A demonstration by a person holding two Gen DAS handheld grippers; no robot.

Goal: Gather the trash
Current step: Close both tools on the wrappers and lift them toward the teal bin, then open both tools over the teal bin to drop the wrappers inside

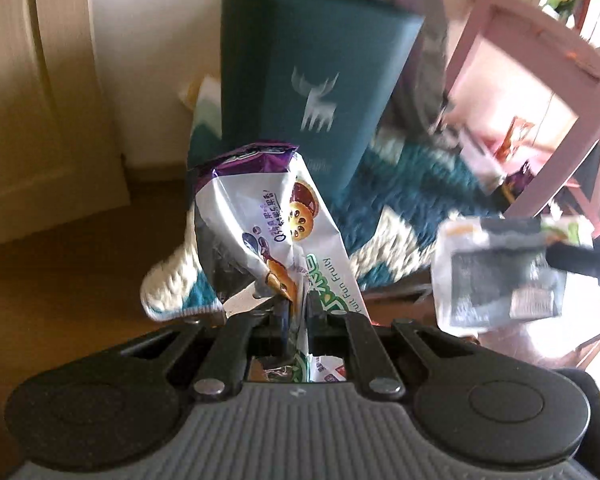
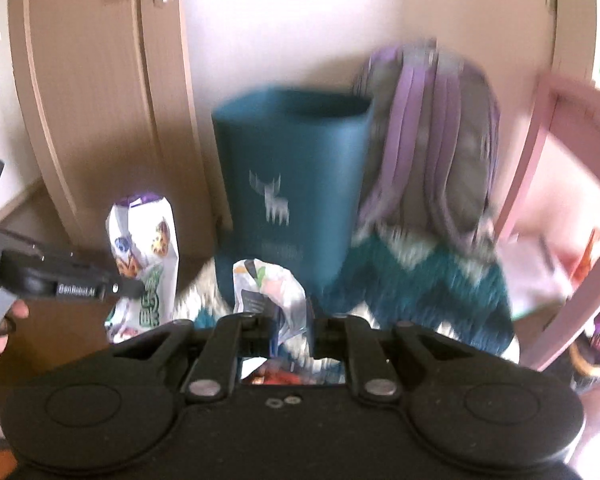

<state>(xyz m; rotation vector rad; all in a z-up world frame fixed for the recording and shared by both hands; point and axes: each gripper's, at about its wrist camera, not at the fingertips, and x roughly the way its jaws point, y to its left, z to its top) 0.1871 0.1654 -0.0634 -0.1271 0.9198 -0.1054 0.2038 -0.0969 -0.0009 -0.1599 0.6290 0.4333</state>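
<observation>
Gripping a purple-and-white biscuit wrapper upright between closed fingers, the left gripper points toward a teal bin standing on a zigzag rug. Just right of it, the right gripper is clamped on a second crumpled wrapper, held low before the same bin.

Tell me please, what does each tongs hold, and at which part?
The left tongs pinch a purple-and-white snack wrapper at its lower end. The right tongs pinch a second crumpled white wrapper, also at its lower edge.
</observation>
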